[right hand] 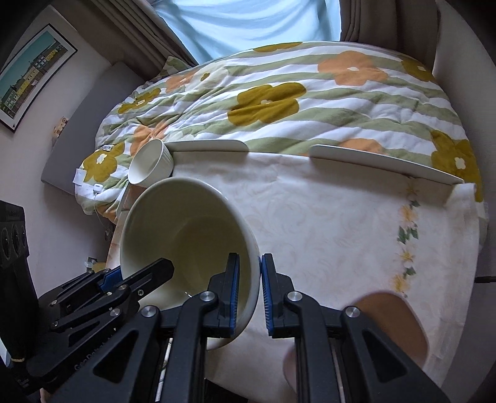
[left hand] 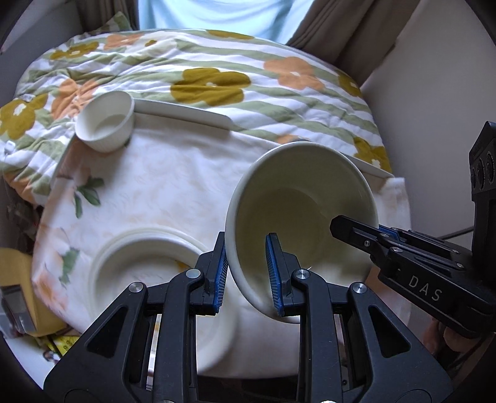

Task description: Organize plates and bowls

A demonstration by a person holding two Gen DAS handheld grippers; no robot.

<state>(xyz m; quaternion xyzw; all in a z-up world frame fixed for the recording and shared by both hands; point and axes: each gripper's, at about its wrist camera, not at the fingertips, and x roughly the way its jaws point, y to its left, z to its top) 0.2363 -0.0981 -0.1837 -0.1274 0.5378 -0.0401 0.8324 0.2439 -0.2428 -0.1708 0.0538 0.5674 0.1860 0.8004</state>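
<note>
A large cream bowl (left hand: 297, 198) is held up off the table, tilted toward me; it also shows in the right wrist view (right hand: 186, 229). My left gripper (left hand: 248, 272) is shut on its left rim, one pad inside and one outside. My right gripper (right hand: 249, 288) is shut on the opposite rim and shows in the left view (left hand: 365, 235). A round white plate (left hand: 148, 260) lies below the left gripper. A small white ribbed cup (left hand: 107, 121) lies tipped at the table's far left corner. Two flat rectangular plates (right hand: 210, 145) (right hand: 384, 161) lie along the far edge.
The table wears a pale floral cloth (right hand: 325, 223). Behind it lies a flowered, striped quilt (right hand: 294, 93) and a person in a light blue shirt (right hand: 248, 21). A framed picture (right hand: 31, 74) hangs on the left wall. A brown patch (right hand: 393, 325) shows near right.
</note>
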